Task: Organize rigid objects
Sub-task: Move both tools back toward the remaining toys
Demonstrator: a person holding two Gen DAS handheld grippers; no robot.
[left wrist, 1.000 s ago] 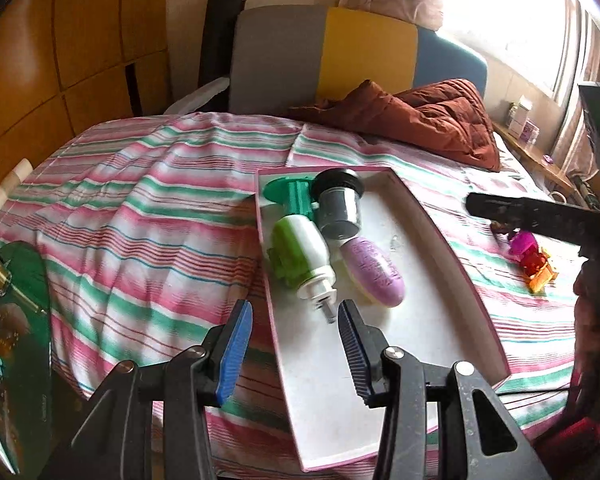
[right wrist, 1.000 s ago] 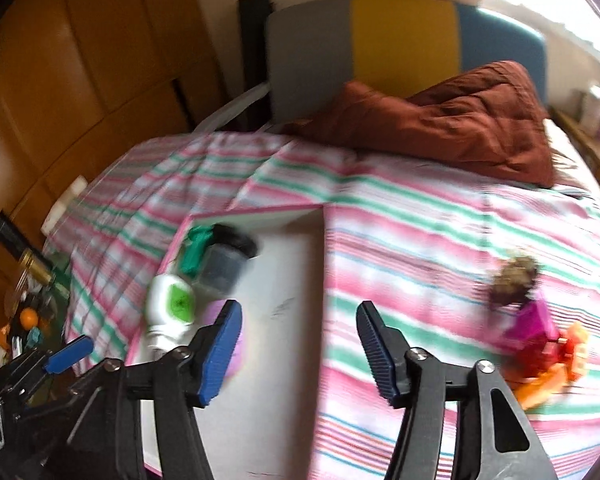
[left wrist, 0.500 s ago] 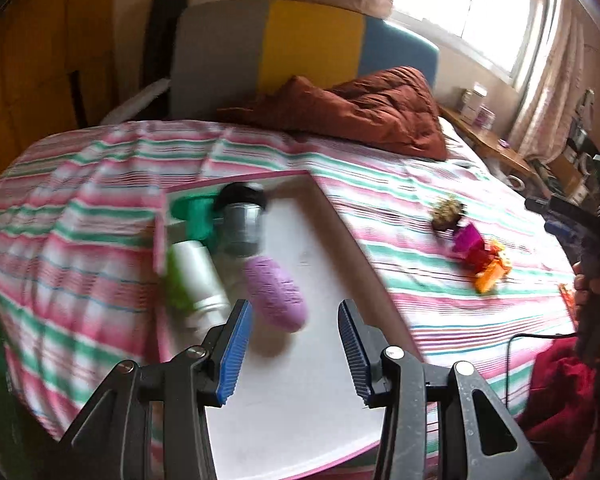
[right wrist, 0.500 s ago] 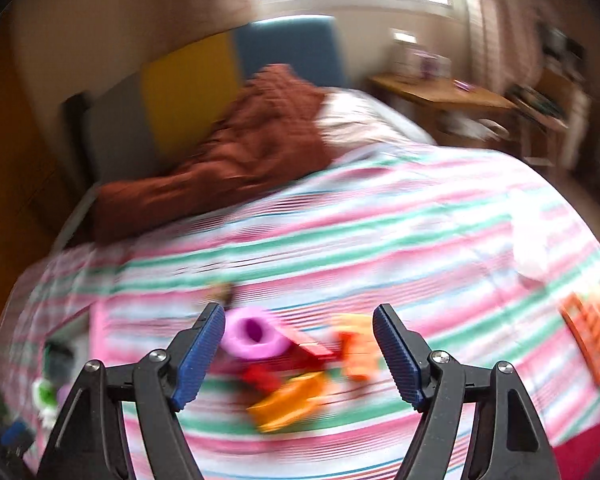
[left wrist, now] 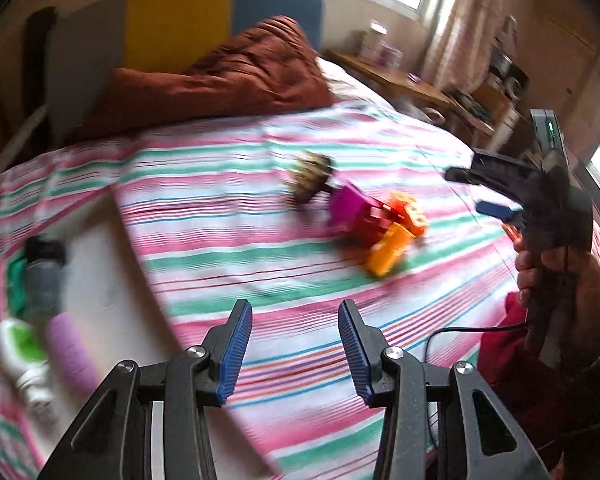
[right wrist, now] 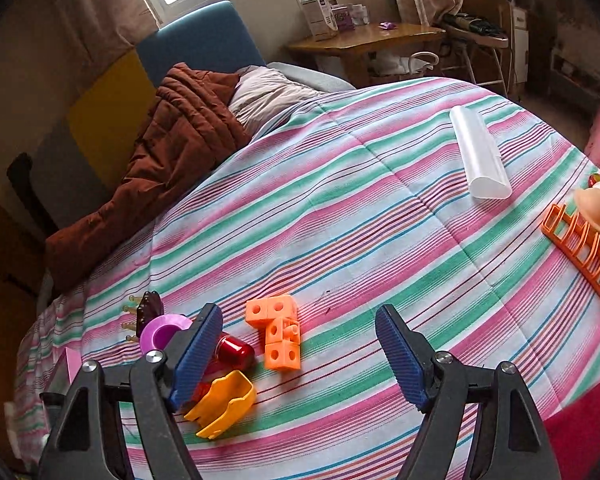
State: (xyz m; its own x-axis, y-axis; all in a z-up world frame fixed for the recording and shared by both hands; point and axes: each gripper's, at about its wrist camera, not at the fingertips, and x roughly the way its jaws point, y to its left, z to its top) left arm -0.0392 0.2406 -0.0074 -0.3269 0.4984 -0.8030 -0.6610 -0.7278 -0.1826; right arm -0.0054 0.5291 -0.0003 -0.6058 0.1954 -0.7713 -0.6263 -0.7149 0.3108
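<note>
Tray [left wrist: 112, 280] far left on the bed: green-white bottle [left wrist: 22, 354], lilac oval, grey jar already in it. Loose pile mid-bed: spiky brown brush [right wrist: 148, 310], purple ring [right wrist: 166, 330], red capsule [right wrist: 236, 352], yellow scoop [right wrist: 224, 406], orange cube cluster [right wrist: 278, 338]. All hard light plastic, likely slick; pinch cubes across flat faces. Left claw [left wrist: 294, 350] wide, empty. Right claw [right wrist: 300, 356] wide, empty, over the cubes.
</note>
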